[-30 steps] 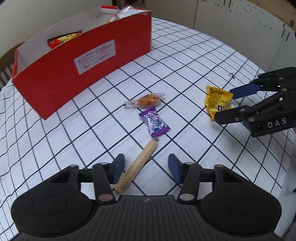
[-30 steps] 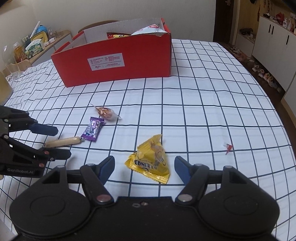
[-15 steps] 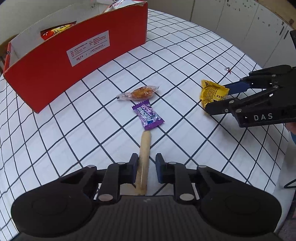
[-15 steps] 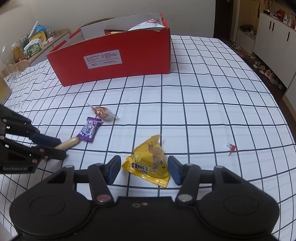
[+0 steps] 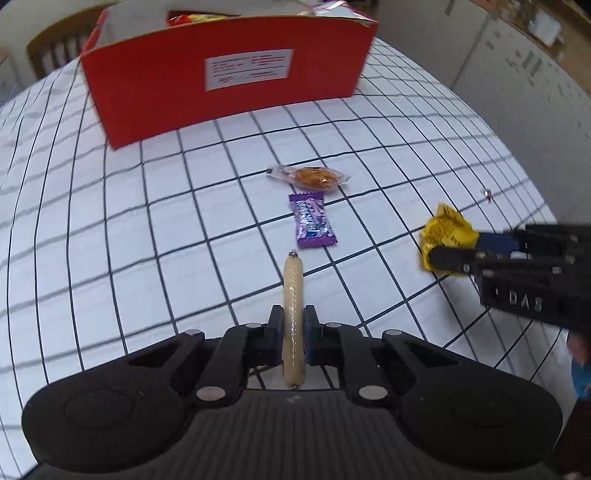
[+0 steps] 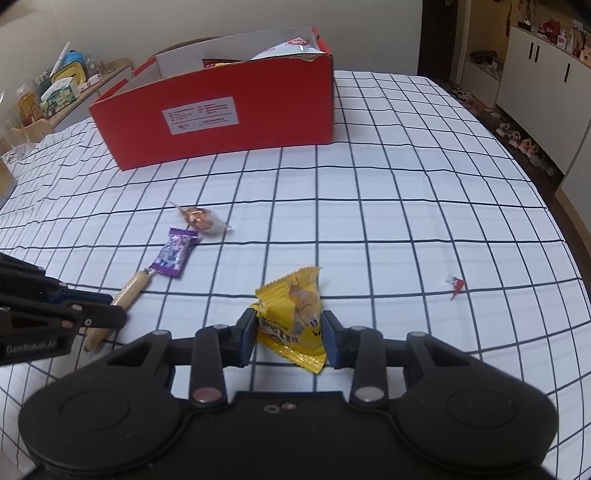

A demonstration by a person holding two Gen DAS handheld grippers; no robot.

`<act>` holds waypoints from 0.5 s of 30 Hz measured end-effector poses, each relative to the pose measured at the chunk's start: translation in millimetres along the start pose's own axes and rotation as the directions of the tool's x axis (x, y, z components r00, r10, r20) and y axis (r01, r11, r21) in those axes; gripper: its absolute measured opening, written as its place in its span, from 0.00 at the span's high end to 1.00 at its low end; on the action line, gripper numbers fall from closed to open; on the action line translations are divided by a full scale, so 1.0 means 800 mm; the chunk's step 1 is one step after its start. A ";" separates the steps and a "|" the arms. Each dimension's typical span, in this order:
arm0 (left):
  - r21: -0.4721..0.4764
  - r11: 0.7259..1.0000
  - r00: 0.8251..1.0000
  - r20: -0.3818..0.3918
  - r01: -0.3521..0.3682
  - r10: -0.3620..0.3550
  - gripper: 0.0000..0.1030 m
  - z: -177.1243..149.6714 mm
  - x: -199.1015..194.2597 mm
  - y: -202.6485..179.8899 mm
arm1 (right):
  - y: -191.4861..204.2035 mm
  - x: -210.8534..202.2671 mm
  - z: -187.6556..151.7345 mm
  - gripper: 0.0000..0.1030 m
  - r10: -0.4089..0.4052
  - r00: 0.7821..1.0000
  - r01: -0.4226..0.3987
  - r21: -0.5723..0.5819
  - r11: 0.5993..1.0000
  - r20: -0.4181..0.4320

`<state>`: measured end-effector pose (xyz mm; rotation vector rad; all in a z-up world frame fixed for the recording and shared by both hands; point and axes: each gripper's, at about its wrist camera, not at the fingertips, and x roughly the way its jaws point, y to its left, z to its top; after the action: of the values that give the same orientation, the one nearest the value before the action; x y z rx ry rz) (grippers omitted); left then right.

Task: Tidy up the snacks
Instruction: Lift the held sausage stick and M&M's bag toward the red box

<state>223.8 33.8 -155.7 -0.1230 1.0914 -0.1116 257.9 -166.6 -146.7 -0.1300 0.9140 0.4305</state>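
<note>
While four loose snacks lie on the checked tabletop in front of the red box, each gripper has one. The left gripper has its jaws clamped on the sausage stick; a second ago they stood apart around it. The right gripper has been closing, its jaws now pressing the yellow packet. One purple candy and one orange candy lie nearer the box.

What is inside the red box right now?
Through the open top of the red box, a white packet with red print pokes above the rim and a red-and-yellow wrapper shows. The front wall hides everything lower, so the full contents cannot be told.
</note>
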 end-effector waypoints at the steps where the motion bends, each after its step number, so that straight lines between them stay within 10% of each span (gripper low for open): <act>1: -0.029 1.000 1.000 -0.001 0.004 -0.004 0.90 -0.002 -0.002 0.004 | 0.002 -0.002 -0.001 0.67 0.003 1.000 -0.003 -0.003 1.000 -0.002; 15: -0.155 0.988 0.998 0.067 0.030 -0.019 0.90 -0.026 -0.059 0.008 | 0.038 -0.046 -0.018 0.68 0.045 0.999 -0.044 -0.055 0.998 0.005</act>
<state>183.8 45.9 -125.2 -0.2788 1.0325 -0.0440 215.2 -154.8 -124.4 -0.1581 0.9002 0.4971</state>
